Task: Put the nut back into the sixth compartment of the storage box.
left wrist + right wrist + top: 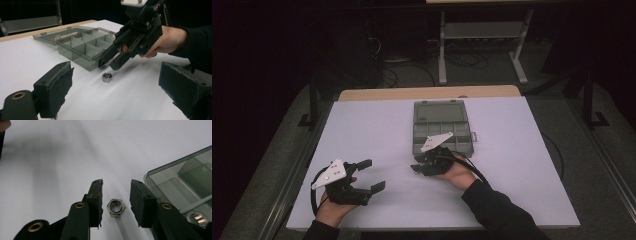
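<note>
A small steel hex nut (116, 207) lies flat on the white table (377, 130), just off the near corner of a clear grey compartment box (442, 131). My right gripper (116, 191) is open, with one jaw on each side of the nut and a gap to both pads. In the left gripper view the right gripper (109, 64) hovers tilted down just above the nut (107, 77). My left gripper (372, 175) is open wide and holds nothing, resting at the near left of the table, apart from the nut.
The box's lid (439, 111) lies open flat on its far side. Another nut (197, 218) sits in the box's near compartment. A wooden edge (427, 93) borders the far side of the table. A metal frame (482, 35) stands on the floor beyond.
</note>
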Demonstrator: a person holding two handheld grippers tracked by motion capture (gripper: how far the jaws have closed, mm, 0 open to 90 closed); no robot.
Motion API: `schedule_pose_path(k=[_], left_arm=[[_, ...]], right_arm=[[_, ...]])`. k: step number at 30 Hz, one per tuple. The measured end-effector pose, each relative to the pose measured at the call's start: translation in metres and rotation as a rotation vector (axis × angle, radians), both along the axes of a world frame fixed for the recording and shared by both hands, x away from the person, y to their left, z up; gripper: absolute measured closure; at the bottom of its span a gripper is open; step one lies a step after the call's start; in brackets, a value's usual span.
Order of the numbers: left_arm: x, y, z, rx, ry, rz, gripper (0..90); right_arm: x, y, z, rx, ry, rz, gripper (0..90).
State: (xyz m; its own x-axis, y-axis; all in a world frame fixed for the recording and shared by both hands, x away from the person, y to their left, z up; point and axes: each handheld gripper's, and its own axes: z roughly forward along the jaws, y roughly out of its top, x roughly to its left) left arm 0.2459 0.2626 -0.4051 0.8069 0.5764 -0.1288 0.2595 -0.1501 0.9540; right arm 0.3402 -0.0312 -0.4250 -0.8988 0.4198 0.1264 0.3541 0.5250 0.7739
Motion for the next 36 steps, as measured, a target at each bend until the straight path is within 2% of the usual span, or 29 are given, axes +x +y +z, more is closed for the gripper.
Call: schedule_pose_path(k=[3,5,9,15,17,20,27,28,30,36], left_arm=[[0.0,0.0,0.0,0.001,-0.001,0.0,10.8],[0.0,0.0,0.0,0.001,-0.001,-0.001,10.8],[0.0,0.0,0.0,0.001,-0.001,-0.001,10.8],[0.0,0.0,0.0,0.001,0.0,-0.001,10.8],[0.0,0.0,0.0,-0.001,0.002,-0.001,10.8],[0.0,0.0,0.0,-0.002,0.004,0.0,10.8],[0.0,0.0,0.0,-0.001,0.003,-0.001,10.8],[0.0,0.0,0.0,-0.001,0.005,0.0,10.8],[0.0,0.0,0.0,-0.002,0.003,-0.001,10.8],[0.0,0.0,0.0,0.0,0.003,-0.001,10.8]], right_arm=[[-0.002,0.004,-0.004,-0.02,0.006,0.006,61.8],[-0.002,0.006,-0.008,-0.051,-0.013,0.017,61.8],[-0.002,0.008,-0.012,-0.07,-0.016,0.018,62.0],[-0.001,0.009,-0.016,-0.082,-0.02,0.012,62.2],[0.0,0.009,-0.017,-0.091,-0.035,0.015,62.3],[-0.001,0.01,-0.018,-0.094,-0.019,0.006,62.6],[0.001,0.011,-0.023,-0.113,-0.029,0.012,65.0],[0.0,0.012,-0.025,-0.117,-0.015,0.008,66.3],[0.002,0.011,-0.026,-0.125,-0.045,0.024,67.2],[-0.001,0.012,-0.025,-0.125,-0.033,0.021,69.5]])
